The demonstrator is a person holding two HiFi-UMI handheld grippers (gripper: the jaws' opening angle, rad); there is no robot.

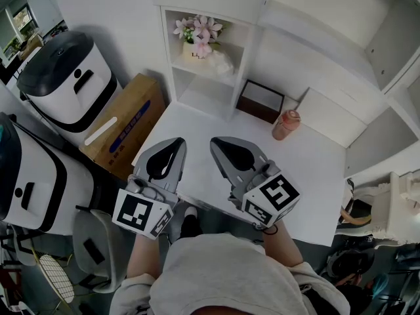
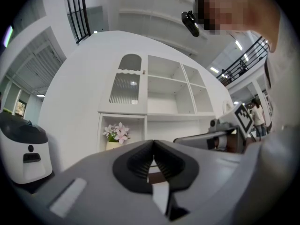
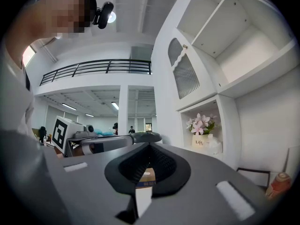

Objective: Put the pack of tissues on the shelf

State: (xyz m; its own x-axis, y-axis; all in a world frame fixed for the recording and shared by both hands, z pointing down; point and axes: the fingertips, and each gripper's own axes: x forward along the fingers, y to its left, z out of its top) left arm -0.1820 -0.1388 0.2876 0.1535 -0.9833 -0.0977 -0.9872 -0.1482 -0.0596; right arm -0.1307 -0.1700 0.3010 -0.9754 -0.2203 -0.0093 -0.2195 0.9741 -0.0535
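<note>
Pack of tissues, on shelf beside flowers: likely light, soft, slippery-wrapped; grasp mid-body; left gripper, right gripper fingers pressed together, empty.

Left gripper jaws closed tip to tip, aimed at white shelf unit. Flower pot in lower-left cubby. Right gripper alongside, right.

The nearer white appliance runs off-frame left.

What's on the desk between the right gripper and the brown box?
Nothing; the head view shows bare white desk between right gripper and brown box.
</note>
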